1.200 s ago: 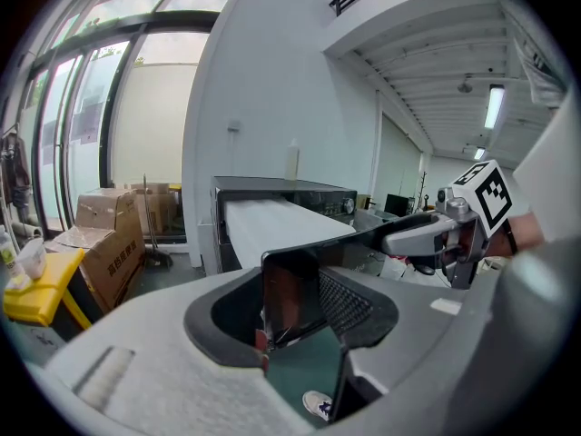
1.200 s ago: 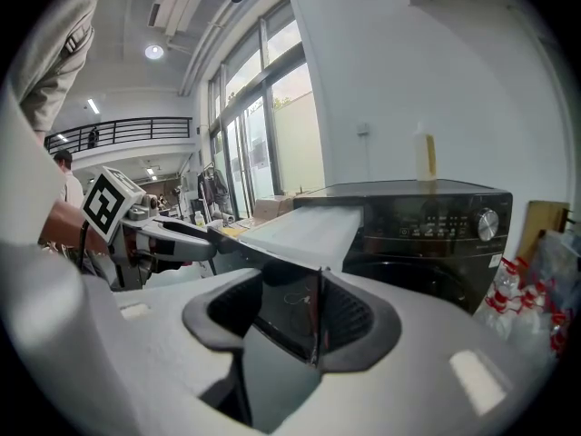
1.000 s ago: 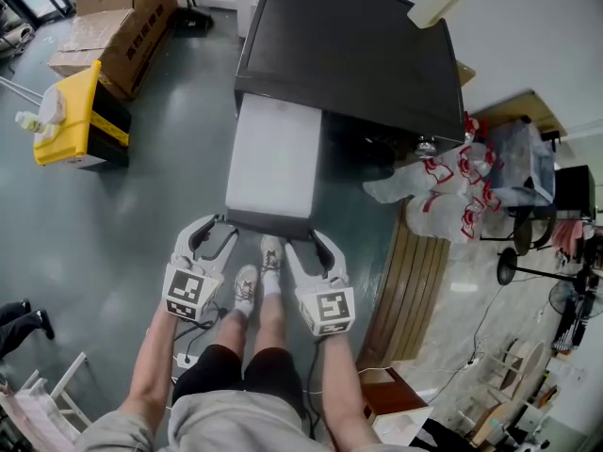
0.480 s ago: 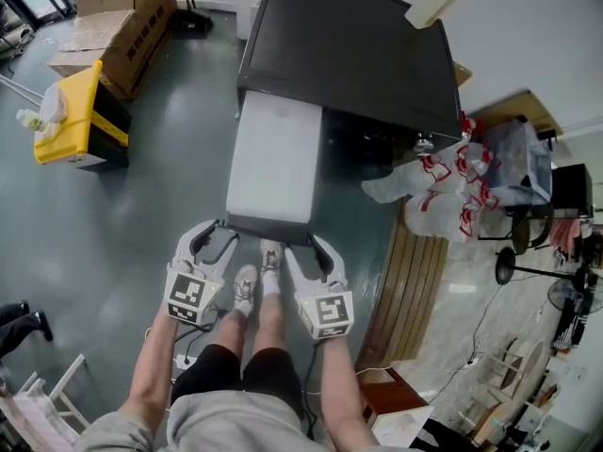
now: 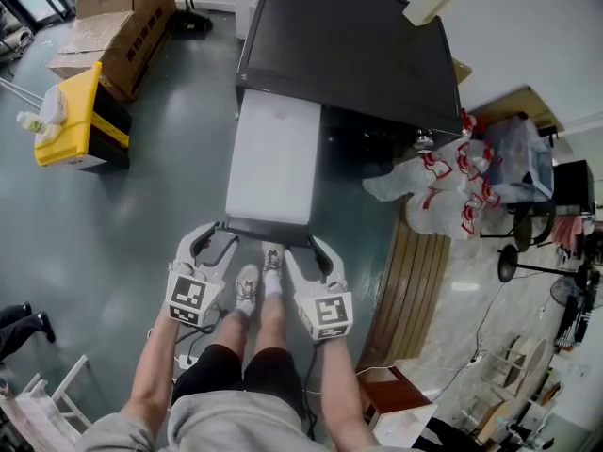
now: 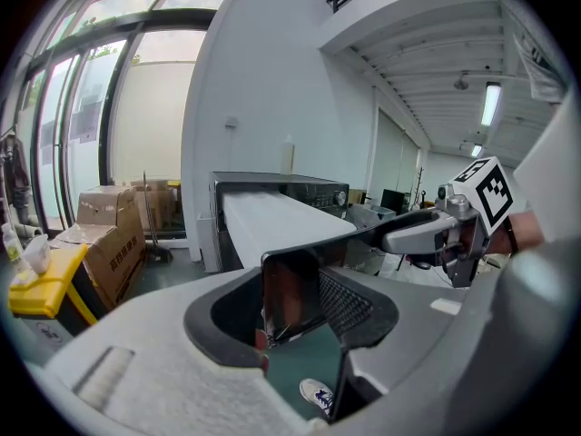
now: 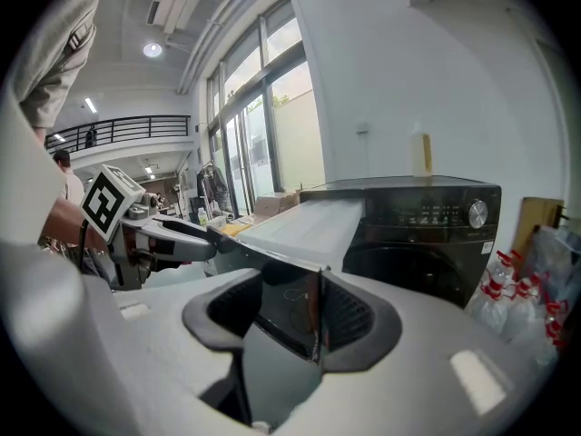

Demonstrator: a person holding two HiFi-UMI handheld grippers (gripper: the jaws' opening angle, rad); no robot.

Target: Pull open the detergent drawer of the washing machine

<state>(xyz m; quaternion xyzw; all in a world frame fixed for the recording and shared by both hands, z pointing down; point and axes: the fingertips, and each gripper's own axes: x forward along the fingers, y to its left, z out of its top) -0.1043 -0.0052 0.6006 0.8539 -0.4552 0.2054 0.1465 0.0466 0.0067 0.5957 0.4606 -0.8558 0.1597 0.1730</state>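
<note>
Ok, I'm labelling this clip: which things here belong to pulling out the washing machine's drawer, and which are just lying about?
Part of the job:
washing machine
drawer, already pulled far out
left gripper and right gripper, at the drawer's dark front

Just lying about:
yellow box
cardboard boxes
bag of bottles
bottle on top of the machine

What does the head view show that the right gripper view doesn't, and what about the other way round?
Only the head view: the person's legs, the slatted wooden panel on the floor, and the marker cube on the right gripper. Only the right gripper view: the front of the washing machine, with its round knob and door, and a balcony railing. Both: the pulled-out detergent drawer, held at its dark front by the left gripper and the right one, the bottle on the machine, and the red-capped bottles beside it.
</note>
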